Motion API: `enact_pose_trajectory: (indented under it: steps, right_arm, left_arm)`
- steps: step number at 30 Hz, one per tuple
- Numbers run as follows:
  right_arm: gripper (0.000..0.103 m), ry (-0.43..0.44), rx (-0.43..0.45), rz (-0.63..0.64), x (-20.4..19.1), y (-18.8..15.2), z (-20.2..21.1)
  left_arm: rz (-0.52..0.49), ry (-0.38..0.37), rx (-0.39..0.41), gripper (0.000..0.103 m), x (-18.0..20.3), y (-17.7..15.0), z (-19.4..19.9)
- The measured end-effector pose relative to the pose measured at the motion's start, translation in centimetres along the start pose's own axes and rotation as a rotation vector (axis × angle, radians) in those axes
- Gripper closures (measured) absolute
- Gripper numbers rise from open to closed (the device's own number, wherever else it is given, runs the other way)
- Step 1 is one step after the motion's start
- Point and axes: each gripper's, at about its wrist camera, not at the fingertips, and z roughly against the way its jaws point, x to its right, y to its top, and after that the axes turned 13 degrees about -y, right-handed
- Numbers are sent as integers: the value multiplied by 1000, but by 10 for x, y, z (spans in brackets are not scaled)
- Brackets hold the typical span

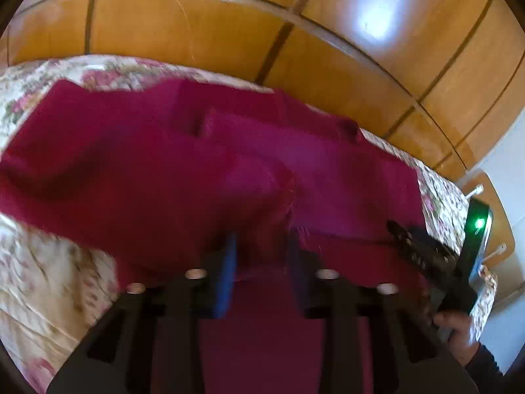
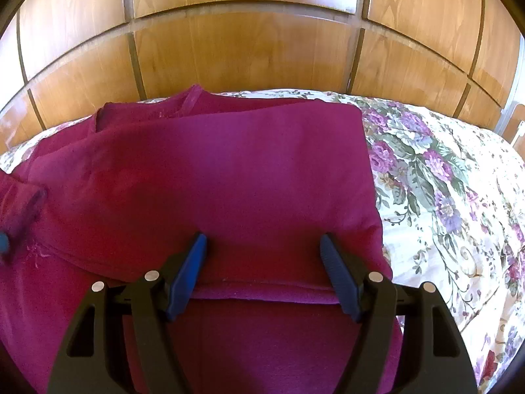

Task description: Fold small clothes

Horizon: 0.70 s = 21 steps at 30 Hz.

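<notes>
On top of the floral-printed bedspread (image 2: 436,170), in front of a wall of glossy wooden wardrobe panels (image 2: 249,49), lies the task's garment: a magenta knit top (image 2: 210,177), already doubled over on itself, with its neckline at the far edge and a straight folded edge along its right side.

The right gripper (image 2: 262,259) sits low over the near hem, its blue-padded jaws spread wide with cloth lying flat between them and nothing pinched; it is released. The garment stretches straight ahead of it, long axis running away from the claw toward the wardrobe, so a far-over-near or near-over-far fold would travel along that line.

The left gripper (image 1: 262,252) is harder to read. Its view is motion-blurred; the blue pads stand fairly close together with a bunched ridge of magenta fabric rising just ahead of them, but whether they are clamped on that ridge I cannot tell. From its side the top spreads wide to left and right, and the person's right hand (image 1: 456,328) shows at the lower right edge.

Judging by position, the right claw is nearer the clean near hem, and looks better placed to take that edge for the next fold.
</notes>
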Motion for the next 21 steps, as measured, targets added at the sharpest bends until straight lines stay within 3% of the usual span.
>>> enact_pose_trajectory:
  steps: [1,8,10,13,14,17,19,20,21]
  right_arm:
    - [31,4,-1,-3,1,0,0]
    - [31,32,-17,-28,3,10,14]
    - [30,143,6,-73,-1,14,34]
    - [31,506,-112,-90,-37,15,52]
    - [31,566,-138,-68,-51,14,56]
    - [32,693,-218,0,-99,10,61]
    - [34,688,-282,19,-130,8,54]
    - [45,678,-301,20,-139,8,49]
    - [67,674,-319,20,-147,8,45]
  left_arm:
    - [-13,8,19,55,3,-6,5]
    - [-81,89,54,55,3,-52,37]
    - [-78,109,58,55,-4,-64,41]
    - [-89,120,62,55,-9,-70,37]
    - [-95,122,70,55,-9,-72,37]
    - [-84,107,75,55,-13,-74,34]
    - [-70,83,87,55,-18,-74,35]
    - [-67,76,91,55,-19,-74,35]
    - [-63,69,96,55,-21,-74,35]
